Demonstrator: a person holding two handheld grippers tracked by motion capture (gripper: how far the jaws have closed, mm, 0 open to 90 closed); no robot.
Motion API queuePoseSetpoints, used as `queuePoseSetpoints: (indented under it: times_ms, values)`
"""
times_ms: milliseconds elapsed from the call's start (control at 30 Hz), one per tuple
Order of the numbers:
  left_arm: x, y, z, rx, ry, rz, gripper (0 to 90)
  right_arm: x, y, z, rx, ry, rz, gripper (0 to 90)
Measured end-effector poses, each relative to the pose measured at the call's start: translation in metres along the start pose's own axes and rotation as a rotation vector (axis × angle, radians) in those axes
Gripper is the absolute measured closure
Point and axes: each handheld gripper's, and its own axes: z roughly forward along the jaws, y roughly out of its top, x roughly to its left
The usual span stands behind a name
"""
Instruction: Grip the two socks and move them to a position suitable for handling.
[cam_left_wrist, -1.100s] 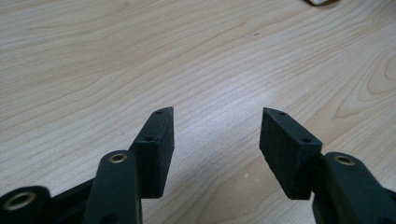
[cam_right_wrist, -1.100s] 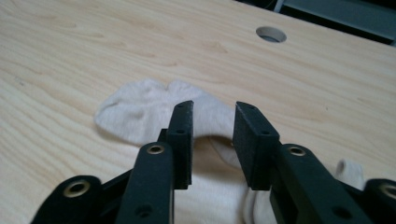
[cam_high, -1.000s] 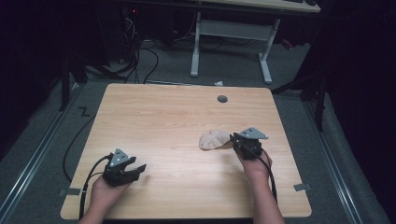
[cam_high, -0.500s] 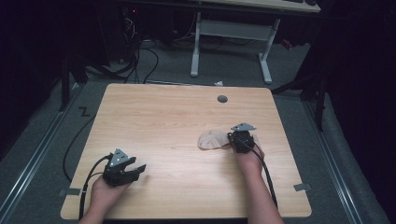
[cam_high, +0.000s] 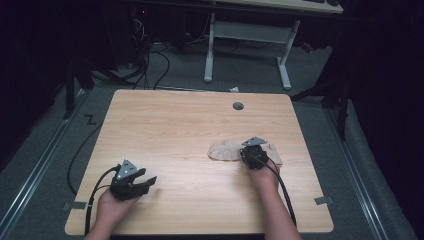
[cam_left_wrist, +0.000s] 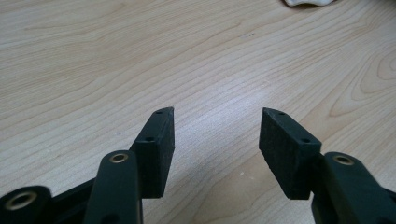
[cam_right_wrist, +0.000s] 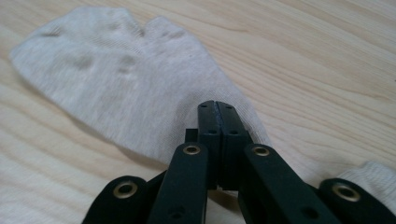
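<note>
We see a pale wooden desk (cam_high: 190, 135) set on a grey carpeted floor (cam_high: 45, 165), with a second white-legged desk frame (cam_high: 247, 45) standing beyond its far edge and dark cables (cam_high: 150, 65) lying on the floor near it. A small dark round grommet (cam_high: 238, 106) sits near the desk's far edge. On the right half of the desk lies a light beige sock (cam_right_wrist: 126, 79), spread flat and lightly wrinkled. Our right forearm reaches forward from the near edge, and the right hand (cam_high: 263, 175) holds the right gripper (cam_high: 251, 151) over the near side of the sock; in the right gripper view its jaws are pressed together with the tips down against the fabric, though we cannot tell whether any cloth is pinched between them. Our left hand (cam_high: 111, 207) rests near the desk's near left corner, well apart from the sock, holding the left gripper (cam_left_wrist: 215, 122) low over bare wood and angled toward the right, its jaws spread wide with nothing between them.
</note>
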Motion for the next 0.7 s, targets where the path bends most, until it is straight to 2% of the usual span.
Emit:
queuePoseSetpoints:
  times_ms: [67, 133, 167, 233, 333, 433, 467, 633, 667, 700]
  values:
    - [-0.001, 0.001, 0.001, -0.002, -0.003, 0.001, 45.9, 0.011, -0.002, -0.004, -0.004, 0.020, -0.030, 90.0]
    - [-0.001, 0.001, 0.001, 0.000, -0.004, 0.004, 45.8, 0.014, -0.004, -0.005, -0.009, 0.022, -0.040, 89.9]
    - [-0.001, 0.001, 0.001, -0.001, -0.004, 0.004, 45.8, 0.021, -0.006, -0.009, -0.014, 0.032, -0.063, 89.9]
    - [-0.002, 0.001, 0.001, -0.001, -0.005, 0.006, 45.8, 0.023, -0.007, -0.010, -0.012, 0.039, -0.063, 90.0]
    - [-0.003, 0.002, 0.001, -0.002, -0.010, 0.009, 45.8, 0.036, -0.010, -0.015, -0.021, 0.065, -0.084, 90.0]
    - [-0.003, 0.002, 0.001, -0.001, -0.011, 0.011, 45.8, 0.042, -0.011, -0.017, -0.025, 0.077, -0.093, 89.9]
    - [-0.004, 0.002, 0.002, 0.002, -0.014, 0.015, 45.8, 0.050, -0.012, -0.019, -0.029, 0.092, -0.109, 90.0]
    - [-0.005, 0.003, 0.003, 0.001, -0.015, 0.019, 45.8, 0.063, -0.013, -0.022, -0.032, 0.129, -0.132, 90.0]
    - [-0.005, 0.003, 0.003, 0.004, -0.015, 0.023, 45.8, 0.072, -0.013, -0.024, -0.033, 0.156, -0.149, 90.0]
    - [-0.005, 0.003, 0.003, 0.004, -0.015, 0.023, 45.8, 0.072, -0.013, -0.024, -0.033, 0.156, -0.149, 90.0]
